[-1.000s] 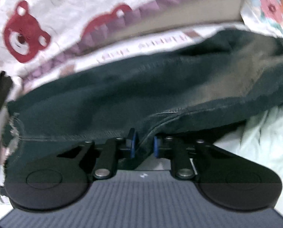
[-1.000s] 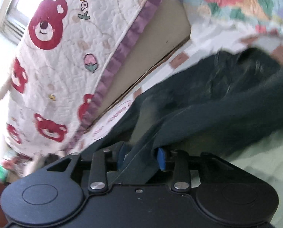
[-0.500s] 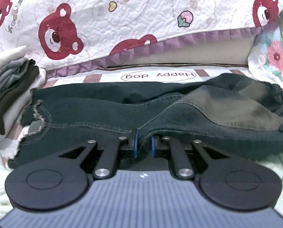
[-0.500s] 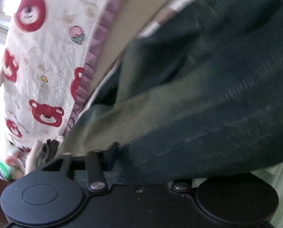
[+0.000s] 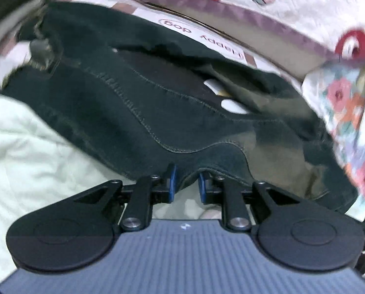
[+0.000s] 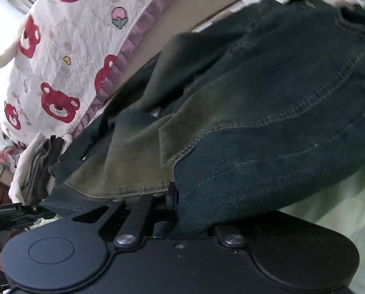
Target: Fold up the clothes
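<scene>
Dark blue jeans lie spread across the bed with the waistband open and white labels showing inside. My left gripper sits at the near hem. A fold of denim dips between its blue pads, and the jaws are opening. In the right wrist view the jeans drape over my right gripper, which is shut on the denim. Only its left finger shows; the cloth hides the other.
A bear-print quilt with a purple frill stands behind the jeans, with floral fabric to the right. A stack of folded clothes sits at the jeans' far end. Pale green sheet covers the near bed.
The right jaws have closed on the denim and sunk lower with it. The left view has rolled and shifted sideways, so the jeans now slant. The left pads stand slightly wider apart.
</scene>
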Demonstrator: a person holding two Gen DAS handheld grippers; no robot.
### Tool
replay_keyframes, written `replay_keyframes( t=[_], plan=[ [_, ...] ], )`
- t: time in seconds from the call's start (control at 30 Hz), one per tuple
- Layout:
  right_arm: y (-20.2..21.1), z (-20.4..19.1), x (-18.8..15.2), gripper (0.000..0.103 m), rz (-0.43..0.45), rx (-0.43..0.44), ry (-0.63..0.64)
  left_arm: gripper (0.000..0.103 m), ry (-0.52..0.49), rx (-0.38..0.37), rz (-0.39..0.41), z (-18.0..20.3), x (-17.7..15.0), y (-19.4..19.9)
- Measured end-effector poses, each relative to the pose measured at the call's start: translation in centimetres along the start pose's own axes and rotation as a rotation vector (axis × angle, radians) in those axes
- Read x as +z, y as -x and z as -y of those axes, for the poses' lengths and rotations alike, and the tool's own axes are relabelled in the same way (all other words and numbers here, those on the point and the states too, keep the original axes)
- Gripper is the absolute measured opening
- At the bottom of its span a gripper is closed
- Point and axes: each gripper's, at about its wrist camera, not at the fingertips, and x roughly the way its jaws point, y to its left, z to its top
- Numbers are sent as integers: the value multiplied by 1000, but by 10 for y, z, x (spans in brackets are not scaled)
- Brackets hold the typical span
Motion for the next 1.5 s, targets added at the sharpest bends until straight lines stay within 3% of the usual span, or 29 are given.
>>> replay_keyframes(
  t=[0.17, 0.23, 0.27, 0.3, 0.4, 0.47, 0.53, 0.63, 0.67, 0.73, 0.87, 0.97, 1.07, 1.13, 1.2, 1.3, 1.37, 1.43, 1.5],
  plan=[
    [3, -22, 16, 5, 27, -52, 137, 21, 88, -28, 43, -15, 0, 19],
    [2, -25, 16, 5, 34, -120, 193, 28, 98, 75, 135, -22, 0, 35],
    [2, -23, 14, 5, 34, -145, 213, 28, 118, 88, 170, -29, 0, 39],
    [3, -19, 13, 6, 34, -149, 205, 29, 143, 100, 199, -37, 0, 42],
    [3, 2, 12, 6, 36, -89, 48, 29, 295, 70, 172, -62, -3, 31],
    [4, 8, 12, 6, 38, -70, 10, 29, 346, 99, 178, -70, -7, 22],
    [4, 6, 12, 6, 35, -76, 22, 34, 338, 196, 218, -74, -6, 15],
    [3, 4, 12, 7, 29, -88, 43, 34, 171, 517, 280, -77, 10, 4],
    [1, 3, 10, 7, 24, -93, 59, 34, 139, 571, 299, -81, 17, 4],
    [-7, 3, 7, 10, -4, -105, 51, 34, 129, 549, 330, -94, 31, 10],
    [-11, 15, 2, 15, -27, -76, -51, 38, 289, 483, 252, -131, 52, 5],
    [-9, 17, 4, 15, -39, -64, -82, 46, 369, 539, 181, -141, 61, -10],
    [-8, 17, 7, 16, -49, -62, -94, 49, 337, 604, 146, -137, 63, -23],
    [-8, 15, 5, 16, -49, -71, -78, 61, 294, 624, 121, -132, 63, -32],
    [-7, 14, 3, 17, -50, -76, -63, 62, 248, 640, 95, -130, 62, -38],
    [-7, 15, 4, 17, -53, -70, -56, 62, 256, 659, 109, -134, 66, -46],
    [-8, 17, 5, 17, -56, -64, -58, 58, 234, 662, 142, -135, 67, -49],
    [-8, 17, 4, 17, -58, -60, -41, 14, 199, 677, 192, -137, 67, -48],
    [-8, 16, 5, 17, -65, -58, -10, 6, 207, 679, 239, -142, 65, -43]
  ],
)
